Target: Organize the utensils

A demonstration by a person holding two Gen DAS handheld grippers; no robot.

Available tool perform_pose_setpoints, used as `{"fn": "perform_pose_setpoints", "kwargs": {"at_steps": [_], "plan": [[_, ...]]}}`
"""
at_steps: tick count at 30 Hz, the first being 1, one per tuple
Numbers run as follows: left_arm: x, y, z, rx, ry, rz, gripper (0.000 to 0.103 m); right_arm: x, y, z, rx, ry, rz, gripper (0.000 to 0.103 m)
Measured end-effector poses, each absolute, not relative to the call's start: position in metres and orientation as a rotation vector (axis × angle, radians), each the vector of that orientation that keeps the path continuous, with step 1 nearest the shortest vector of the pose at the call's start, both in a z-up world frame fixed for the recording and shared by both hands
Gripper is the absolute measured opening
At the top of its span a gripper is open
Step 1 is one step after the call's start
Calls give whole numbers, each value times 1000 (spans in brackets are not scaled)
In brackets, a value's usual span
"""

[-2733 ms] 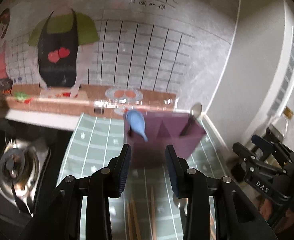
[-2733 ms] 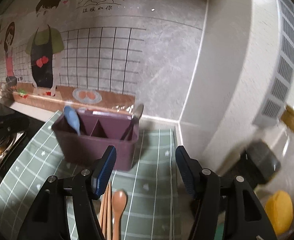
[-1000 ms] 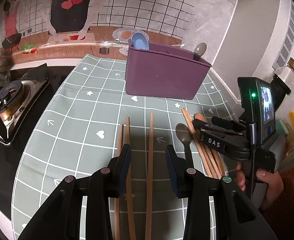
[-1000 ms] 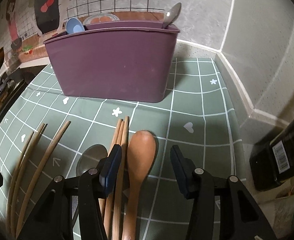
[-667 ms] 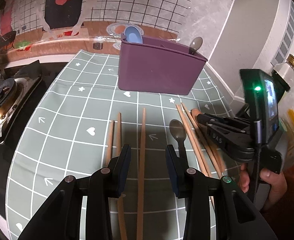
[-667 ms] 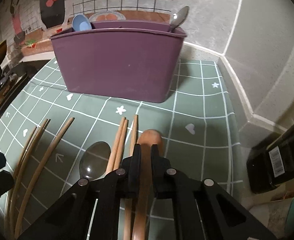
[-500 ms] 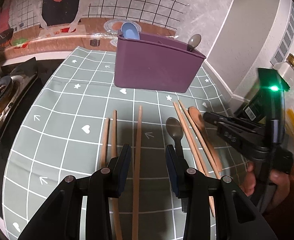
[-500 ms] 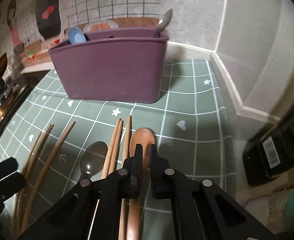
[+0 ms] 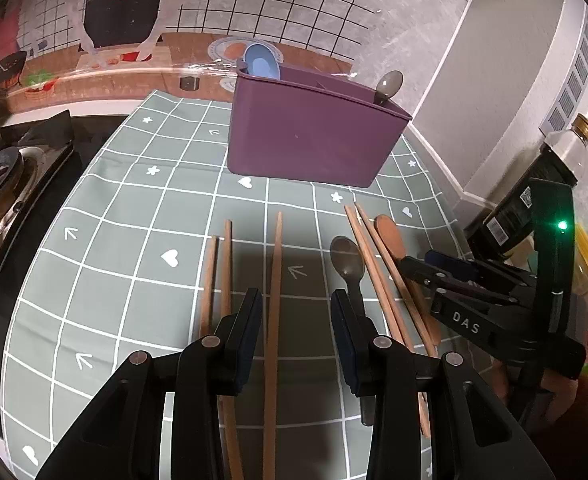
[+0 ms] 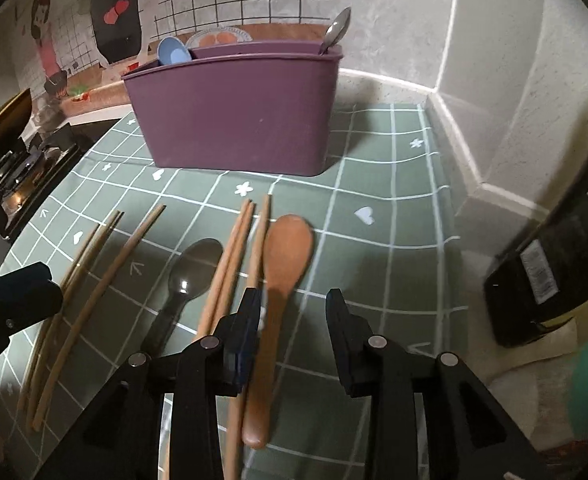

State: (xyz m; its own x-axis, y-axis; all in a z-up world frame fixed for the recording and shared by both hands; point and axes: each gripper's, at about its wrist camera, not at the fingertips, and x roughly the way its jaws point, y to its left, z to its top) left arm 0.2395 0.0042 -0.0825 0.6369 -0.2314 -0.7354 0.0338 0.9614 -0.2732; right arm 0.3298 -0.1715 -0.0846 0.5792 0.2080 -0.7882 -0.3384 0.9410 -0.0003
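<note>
Bin point(image 10: 238, 120) stands behind loose utensils awaiting sorting. Right gripper point(image 10: 292, 320), fingers spread, straddles the spoon point(image 10: 282, 272) before it; left gripper point(image 9: 295, 320), spread, brackets a chopstick point(image 9: 274, 280), likely next.

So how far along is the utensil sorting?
Done: blue spoon and grey spoon stand in the purple holder. In hand: nothing; right tongs open over the wooden spoon, left tongs open astride a chopstick. To do: that spoon, the dark spoon and the chopsticks on the mat.
</note>
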Motion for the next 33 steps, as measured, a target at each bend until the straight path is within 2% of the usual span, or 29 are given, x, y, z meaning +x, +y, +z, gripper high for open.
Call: {"fn": "perform_pose_setpoints", "kwargs": {"at_steps": [15,19,20,21,24,27,33], "plan": [[240,16,-84,-254,884,-125,37,357,-138,-90,-295,846,274,32],[240,16,-84,-254,886,-127,37,359,-130,-95,-332,855,276,27],[241,16,-85,-254,886,-125,37,360,-132,-94,-315,866,284,18],[241,16,-85,-257,887,-125,37,360,-135,-94,-294,875,296,14],[242,15,-86,-262,891,-132,37,359,-141,-93,-271,884,301,14],[244,12,-87,-267,897,-140,37,356,-146,-90,-255,878,304,6],[245,5,-88,-269,902,-161,37,349,-160,-77,-196,855,314,5]]}}
